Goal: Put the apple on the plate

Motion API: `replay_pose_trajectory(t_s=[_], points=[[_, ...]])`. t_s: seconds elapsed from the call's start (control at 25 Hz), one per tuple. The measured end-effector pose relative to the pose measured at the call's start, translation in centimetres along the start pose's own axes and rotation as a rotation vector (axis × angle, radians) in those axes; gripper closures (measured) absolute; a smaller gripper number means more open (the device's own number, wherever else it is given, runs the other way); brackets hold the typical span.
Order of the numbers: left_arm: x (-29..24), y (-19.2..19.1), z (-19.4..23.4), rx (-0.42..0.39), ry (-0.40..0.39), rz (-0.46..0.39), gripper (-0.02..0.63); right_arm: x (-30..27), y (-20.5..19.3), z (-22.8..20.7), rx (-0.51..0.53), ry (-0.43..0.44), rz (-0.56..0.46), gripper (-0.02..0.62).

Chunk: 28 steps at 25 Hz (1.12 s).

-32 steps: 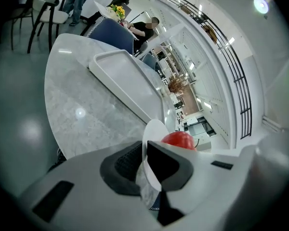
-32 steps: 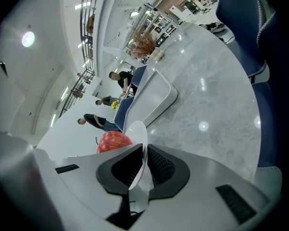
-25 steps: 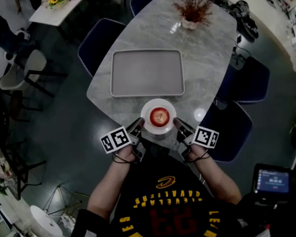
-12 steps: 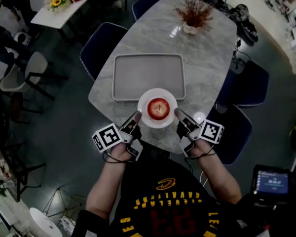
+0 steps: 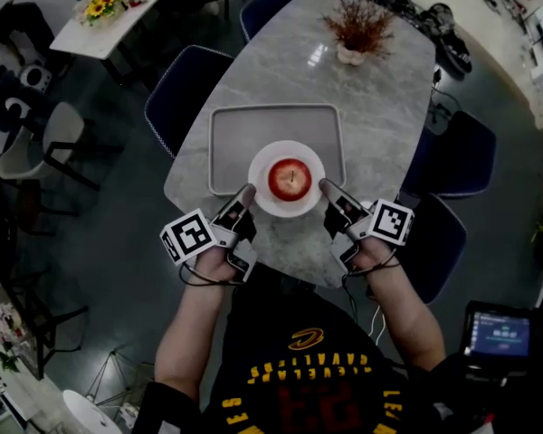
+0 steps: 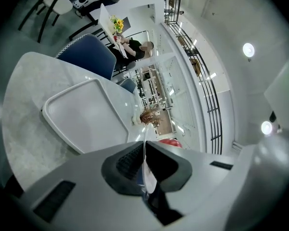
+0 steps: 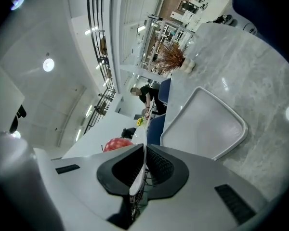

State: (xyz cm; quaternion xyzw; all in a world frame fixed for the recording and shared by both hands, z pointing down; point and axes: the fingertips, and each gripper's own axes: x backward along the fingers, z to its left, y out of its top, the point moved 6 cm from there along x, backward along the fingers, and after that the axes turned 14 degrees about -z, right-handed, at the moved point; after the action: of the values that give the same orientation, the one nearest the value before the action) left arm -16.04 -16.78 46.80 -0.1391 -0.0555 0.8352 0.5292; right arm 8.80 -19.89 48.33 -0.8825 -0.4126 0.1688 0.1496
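Observation:
A red apple (image 5: 289,178) rests on a small white plate (image 5: 261,163), which hangs over the near rim of the grey tray (image 5: 253,125). My left gripper (image 5: 247,193) is shut on the plate's left rim and my right gripper (image 5: 325,186) is shut on its right rim. In the left gripper view the thin white plate (image 6: 145,154) runs edge-on between the dark pads of the left gripper (image 6: 145,165), with the apple (image 6: 171,142) just beyond. In the right gripper view the plate (image 7: 142,163) is likewise pinched by the right gripper (image 7: 143,171), and the apple (image 7: 117,144) shows to its left.
The marble table (image 5: 380,107) carries a vase of dried twigs (image 5: 354,27) at its far end. Blue chairs (image 5: 183,84) (image 5: 459,147) stand at both sides. A lit screen (image 5: 500,331) sits at lower right. Another table with yellow flowers (image 5: 100,4) is far left.
Both grippers have carried the plate with the apple up and away from the table's near edge; it now overlaps the tray's near rim.

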Motion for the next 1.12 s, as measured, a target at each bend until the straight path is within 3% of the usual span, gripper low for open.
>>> replay_pose_trajectory(t_s=[0.2, 0.64, 0.8, 0.92, 1.12], points=[[-2.3, 2.2, 0.8, -0.015, -0.012, 0.032, 0.588, -3.0, 0.4, -1.1, -0.054, -0.027, -0.011, 0.568], [-7.8, 4.9, 5.2, -0.043, 0.005, 0.166, 0.588, -8.9, 1.0, -4.4, -0.058, -0.129, 0.049, 0.568], [-9.6, 5.1, 6.8, -0.082, 0.028, 0.234, 0.588, -10.4, 1.3, -5.6, -0.044, -0.106, 0.055, 0.568], [-10.8, 5.1, 8.1, -0.114, 0.056, 0.285, 0.588, -11.0, 1.1, -7.0, -0.03, -0.168, 0.073, 0.568], [-12.5, 4.8, 10.5, -0.143, 0.122, 0.345, 0.588, -12.3, 0.6, -9.4, -0.012, -0.192, 0.089, 0.568]])
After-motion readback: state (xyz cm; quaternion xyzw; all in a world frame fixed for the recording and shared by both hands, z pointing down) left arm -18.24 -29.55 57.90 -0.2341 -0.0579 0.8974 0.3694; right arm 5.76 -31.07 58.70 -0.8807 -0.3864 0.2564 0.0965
